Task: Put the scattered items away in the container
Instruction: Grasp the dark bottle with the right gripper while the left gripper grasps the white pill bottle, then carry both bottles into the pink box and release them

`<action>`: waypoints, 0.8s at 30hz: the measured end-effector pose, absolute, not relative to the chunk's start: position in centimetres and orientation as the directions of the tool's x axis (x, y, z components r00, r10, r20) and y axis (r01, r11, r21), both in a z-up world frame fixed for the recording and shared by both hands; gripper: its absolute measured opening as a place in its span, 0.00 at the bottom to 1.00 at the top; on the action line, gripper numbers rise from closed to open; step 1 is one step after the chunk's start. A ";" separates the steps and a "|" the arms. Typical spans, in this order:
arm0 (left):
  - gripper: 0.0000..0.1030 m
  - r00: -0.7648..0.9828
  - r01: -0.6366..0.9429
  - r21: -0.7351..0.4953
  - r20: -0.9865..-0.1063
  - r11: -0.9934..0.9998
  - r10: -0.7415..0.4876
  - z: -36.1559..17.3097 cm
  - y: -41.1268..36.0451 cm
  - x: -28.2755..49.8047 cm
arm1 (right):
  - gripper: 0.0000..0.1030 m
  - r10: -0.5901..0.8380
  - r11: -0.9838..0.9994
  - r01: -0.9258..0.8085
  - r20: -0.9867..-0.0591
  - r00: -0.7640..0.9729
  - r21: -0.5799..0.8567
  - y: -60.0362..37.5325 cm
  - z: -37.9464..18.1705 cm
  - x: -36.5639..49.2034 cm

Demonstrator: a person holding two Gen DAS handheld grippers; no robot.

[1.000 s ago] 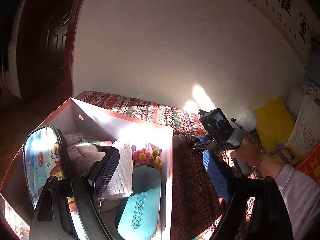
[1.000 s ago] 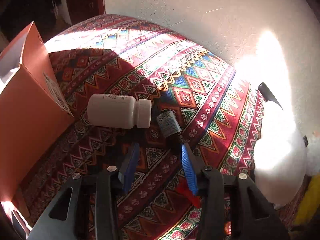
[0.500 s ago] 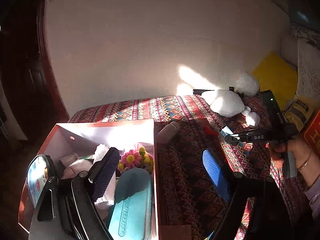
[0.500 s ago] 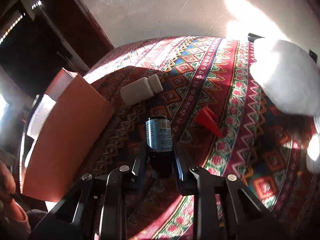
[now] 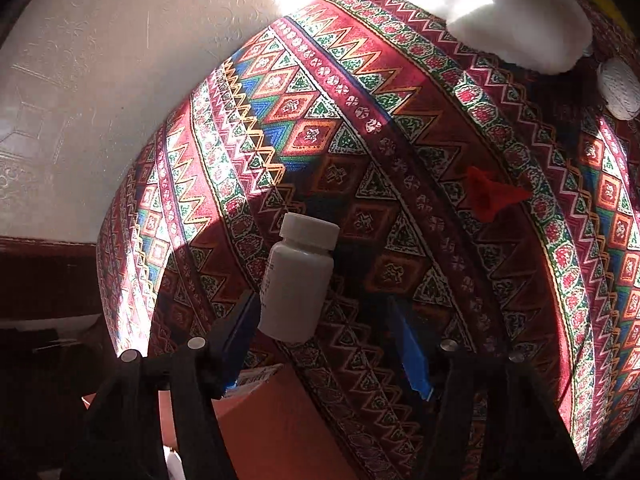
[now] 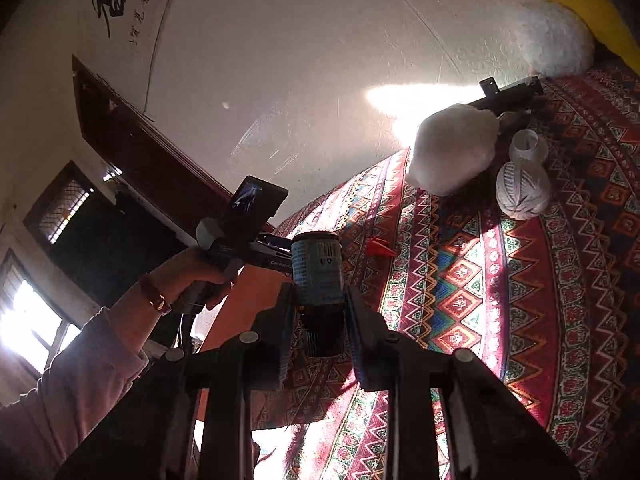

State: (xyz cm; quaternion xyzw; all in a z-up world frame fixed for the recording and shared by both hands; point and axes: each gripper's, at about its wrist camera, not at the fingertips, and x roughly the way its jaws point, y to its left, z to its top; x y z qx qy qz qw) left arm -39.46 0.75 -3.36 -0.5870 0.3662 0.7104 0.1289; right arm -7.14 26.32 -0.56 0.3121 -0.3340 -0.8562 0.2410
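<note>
Left wrist view shows the left gripper (image 5: 320,340) pointing down at the white bottle (image 5: 298,280), which lies on the patterned cloth (image 5: 400,120) just beside the orange box (image 5: 280,420). A second ago this gripper was over the open box; now it has swung to the cloth, and its jaws are closing with the bottle between them. The near blue pad seems at the bottle's side, the other pad stands apart, so the bottle is not yet gripped.

In the right wrist view, the right gripper (image 6: 320,320) is clenched on the dark bottle (image 6: 318,272), which lay on the cloth a second ago and is now lifted. It probably goes next to the box. A red paper piece (image 6: 380,248), a yarn ball (image 6: 522,190) and white fluff (image 6: 452,152) remain scattered.
</note>
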 end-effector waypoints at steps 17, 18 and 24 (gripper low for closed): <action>0.40 -0.307 -0.437 -0.050 -0.930 -0.898 0.202 8.0 -3.6 -30.8 | 0.22 -0.582 -0.662 0.184 -0.343 -0.737 0.727 27.7 -0.2 -7.1; 0.40 -0.348 -0.419 -0.125 -0.893 -0.899 0.287 10.5 -5.1 -28.2 | 0.22 -0.586 -0.657 0.194 -0.332 -0.739 0.728 27.5 0.1 -6.9; 0.40 -0.699 -0.215 -0.385 -0.582 -0.897 0.417 18.1 -20.8 -10.7 | 0.22 -0.632 -0.649 0.267 -0.309 -0.710 0.713 24.1 1.8 -5.7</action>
